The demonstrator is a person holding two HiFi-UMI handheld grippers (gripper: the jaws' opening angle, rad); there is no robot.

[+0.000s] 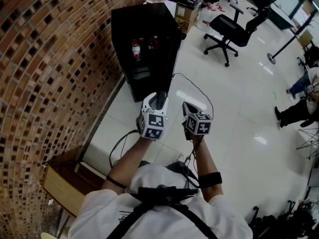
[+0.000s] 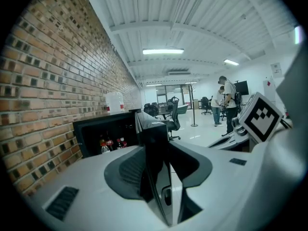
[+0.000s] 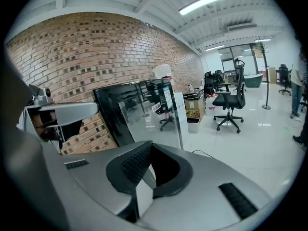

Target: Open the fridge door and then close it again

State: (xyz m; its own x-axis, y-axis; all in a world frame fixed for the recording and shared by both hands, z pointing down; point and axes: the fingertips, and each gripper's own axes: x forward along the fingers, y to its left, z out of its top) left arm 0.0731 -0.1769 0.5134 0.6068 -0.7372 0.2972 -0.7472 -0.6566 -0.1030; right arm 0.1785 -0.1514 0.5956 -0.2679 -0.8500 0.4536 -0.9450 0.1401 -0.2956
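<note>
We hold the free edge of the open fridge door in the left gripper, the door running straight ahead to the fridge against the brick wall, while the right gripper hangs closed and empty just beside

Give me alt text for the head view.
From above, a person's left gripper grips the free edge of the open fridge door; bottles stand inside the black fridge by a brick wall. The right gripper is shut and empty beside it.
</note>
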